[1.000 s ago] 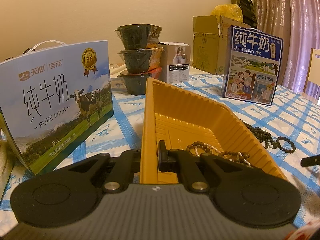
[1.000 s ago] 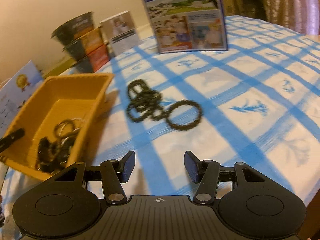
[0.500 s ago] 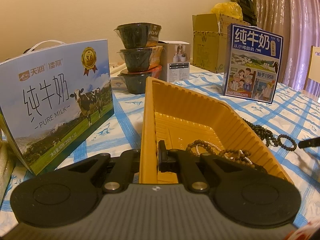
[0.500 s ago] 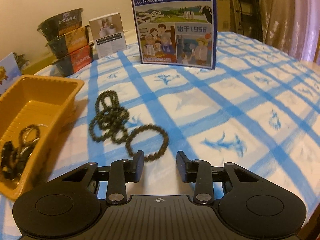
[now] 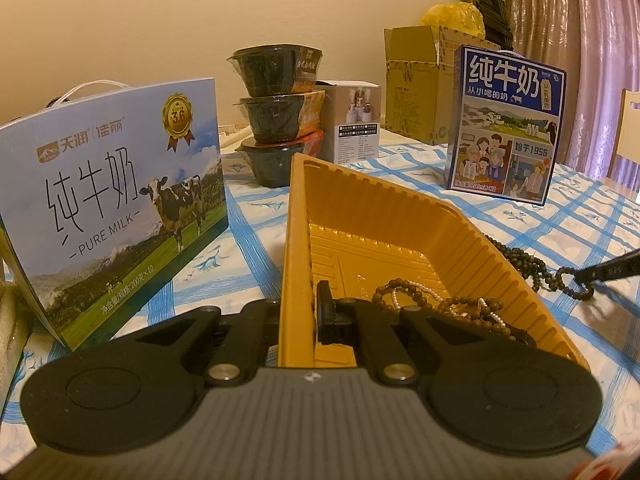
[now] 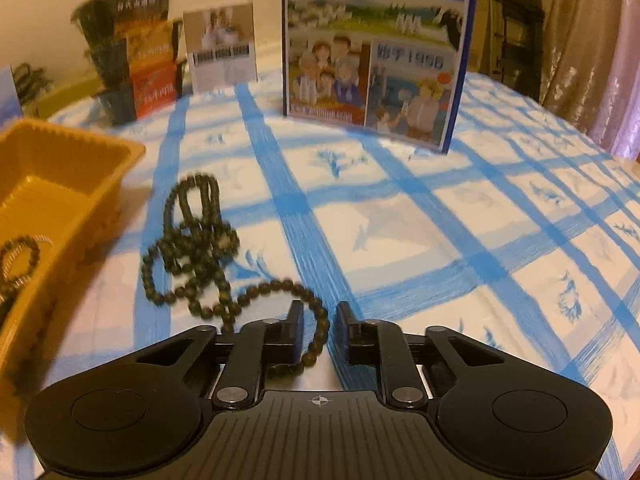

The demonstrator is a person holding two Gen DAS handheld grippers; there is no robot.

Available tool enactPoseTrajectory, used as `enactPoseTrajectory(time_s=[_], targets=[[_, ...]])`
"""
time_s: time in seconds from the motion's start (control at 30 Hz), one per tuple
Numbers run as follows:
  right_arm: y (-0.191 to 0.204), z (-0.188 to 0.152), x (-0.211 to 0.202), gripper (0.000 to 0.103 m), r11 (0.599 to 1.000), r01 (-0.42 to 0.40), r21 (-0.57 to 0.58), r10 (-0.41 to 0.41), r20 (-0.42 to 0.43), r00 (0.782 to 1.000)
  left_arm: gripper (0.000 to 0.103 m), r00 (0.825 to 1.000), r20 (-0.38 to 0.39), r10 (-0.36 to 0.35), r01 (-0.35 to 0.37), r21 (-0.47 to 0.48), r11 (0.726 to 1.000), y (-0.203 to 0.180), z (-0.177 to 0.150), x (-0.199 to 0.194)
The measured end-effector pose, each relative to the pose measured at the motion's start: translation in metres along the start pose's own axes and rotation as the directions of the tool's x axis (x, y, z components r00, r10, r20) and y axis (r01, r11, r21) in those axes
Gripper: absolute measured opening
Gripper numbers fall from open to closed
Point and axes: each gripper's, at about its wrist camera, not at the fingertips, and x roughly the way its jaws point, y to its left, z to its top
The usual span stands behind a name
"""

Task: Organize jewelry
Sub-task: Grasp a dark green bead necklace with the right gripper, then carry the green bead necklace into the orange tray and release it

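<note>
My left gripper point(image 5: 298, 320) is shut on the near wall of a yellow plastic tray point(image 5: 384, 216). Brown bead bracelets and a thin pearl string point(image 5: 452, 308) lie in the tray's near right corner. A pile of dark bead bracelets point(image 6: 192, 240) lies on the blue-checked cloth right of the tray point(image 6: 60, 184). One loose loop of it point(image 6: 312, 320) runs between the fingers of my right gripper point(image 6: 320, 324), which is partly open around the strand. The right gripper's fingers point(image 5: 608, 268) show at the right edge of the left wrist view, at the dark beads point(image 5: 520, 264).
A light-blue milk carton point(image 5: 112, 208) stands left of the tray. Stacked black bowls point(image 5: 276, 112) and a small white box point(image 5: 354, 124) stand behind it. A dark-blue milk carton point(image 6: 376, 48) stands at the back right, with a cardboard box point(image 5: 420, 84) behind.
My right gripper has moved forward and left to the dark beads and narrowed its fingers around the loose loop. The left gripper and tray have stayed still.
</note>
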Motion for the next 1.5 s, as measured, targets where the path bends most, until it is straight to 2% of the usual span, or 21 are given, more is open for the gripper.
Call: enactPoseTrajectory(time_s=[0.33,0.4,0.5,0.63,0.77,0.97,1.13,1.5], targets=[[0.003,-0.002,0.001,0.012,1.000,0.010,-0.023,-0.010,0.009,1.000,0.005,1.000,-0.003,0.000,0.000,-0.003,1.000,0.000,0.000,0.000],[0.005,-0.003,0.001,0.007,1.000,0.011,-0.028,-0.011,0.010,1.000,0.005,1.000,-0.003,0.001,-0.001,-0.001,1.000,0.000,-0.001,0.000],[0.005,-0.003,0.000,0.007,1.000,0.010,-0.027,-0.010,0.013,1.000,0.005,1.000,-0.003,0.000,0.000,0.001,1.000,0.000,0.000,0.000],[0.000,-0.004,-0.009,0.007,0.999,-0.029,0.030,0.028,0.021,0.999,0.005,1.000,-0.003,0.000,0.000,0.001,1.000,0.000,-0.001,0.000],[-0.004,-0.002,-0.032,0.007,0.992,-0.080,0.097,0.073,0.074,0.995,0.005,1.000,-0.003,-0.001,0.001,0.002,1.000,0.000,0.000,0.000],[-0.011,0.008,-0.078,0.007,0.963,-0.177,0.203,0.140,0.185,0.973,0.005,1.000,-0.003,0.000,0.000,0.000,1.000,0.000,0.000,0.000],[-0.012,0.018,-0.107,0.007,0.937,-0.246,0.248,0.187,0.239,0.953,0.005,1.000,-0.003,-0.001,0.001,0.000,1.000,0.000,0.000,0.000],[0.020,0.024,-0.133,0.007,0.886,-0.395,0.241,0.329,0.272,0.904,0.005,1.000,0.002,-0.002,0.002,0.003,1.000,-0.003,0.001,-0.001]])
